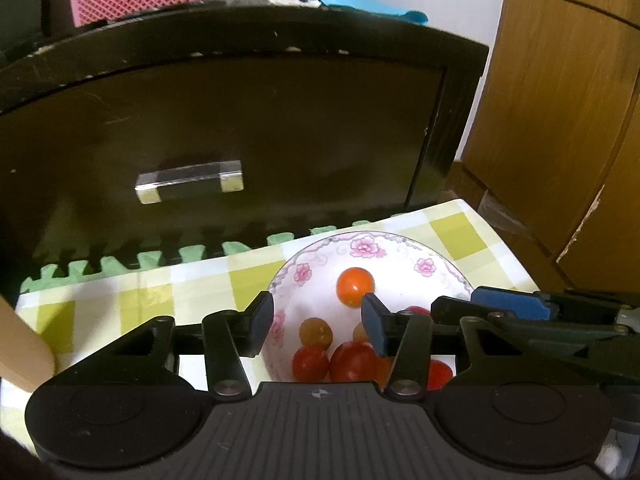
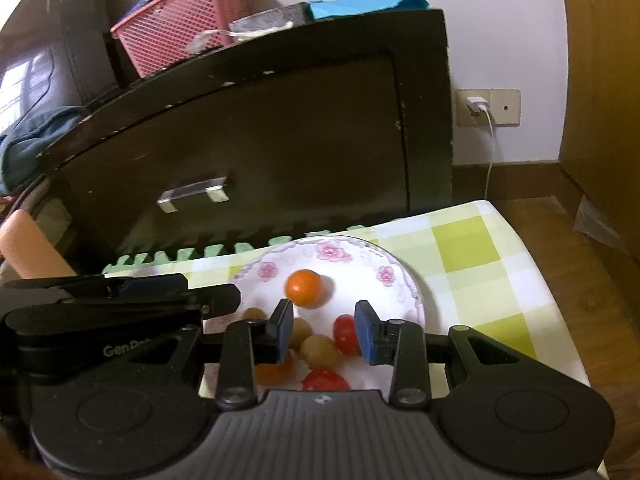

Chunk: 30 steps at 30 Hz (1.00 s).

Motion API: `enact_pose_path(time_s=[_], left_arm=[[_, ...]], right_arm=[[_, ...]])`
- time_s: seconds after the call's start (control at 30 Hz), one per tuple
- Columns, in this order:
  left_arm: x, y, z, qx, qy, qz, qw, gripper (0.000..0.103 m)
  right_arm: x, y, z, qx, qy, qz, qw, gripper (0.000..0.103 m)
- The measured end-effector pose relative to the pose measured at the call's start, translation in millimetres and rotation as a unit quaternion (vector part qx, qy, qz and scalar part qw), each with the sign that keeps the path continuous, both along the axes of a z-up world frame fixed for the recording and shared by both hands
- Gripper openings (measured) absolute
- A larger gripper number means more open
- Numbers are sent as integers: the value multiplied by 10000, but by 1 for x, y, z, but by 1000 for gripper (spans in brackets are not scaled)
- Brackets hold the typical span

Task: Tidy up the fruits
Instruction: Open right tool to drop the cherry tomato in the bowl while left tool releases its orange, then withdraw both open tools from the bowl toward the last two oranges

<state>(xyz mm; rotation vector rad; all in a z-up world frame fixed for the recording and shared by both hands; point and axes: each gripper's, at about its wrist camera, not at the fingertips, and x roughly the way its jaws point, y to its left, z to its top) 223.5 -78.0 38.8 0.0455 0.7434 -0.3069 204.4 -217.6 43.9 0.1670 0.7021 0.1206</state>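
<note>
Fruits sit in the flowered bowl (image 1: 362, 246) just under both our grippers: an orange tomato (image 1: 355, 286) lies alone ahead of the jaws, while red tomatoes (image 1: 352, 362) and yellowish ones (image 1: 316, 331) cluster below and between them. We hold the left gripper (image 1: 318, 326) over the bowl's near left side, jaws spread apart with nothing between the pads. Our right gripper (image 2: 324, 330) hovers beside it, jaws likewise parted and empty, a red tomato (image 2: 346, 334) just inside its right pad. The two tools nearly touch, so there is little sideways room between them. Ahead of the jaws the dark cabinet (image 1: 240, 120) stands close behind the bowl. The checkered cloth (image 2: 472, 256) runs free to the right, ending at the table edge.
</note>
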Motion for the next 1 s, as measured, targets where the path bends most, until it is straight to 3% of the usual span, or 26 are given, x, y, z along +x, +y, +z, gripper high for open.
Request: enact_pose_path(time_s=[0.47,0.73,1.0], left_arm=[[-52,41,10,61,1,58,10000,61],[-80,73,-1,286,196,174,9992,61],[-82,98,-13,125,457,400,9981,63]], right_arm=[[-46,44,12,-245,78,508,9984,36],[-65,79,-10,-330,431,964,9939,38],[-71,111,-31,-506,611,1547,9848,39]])
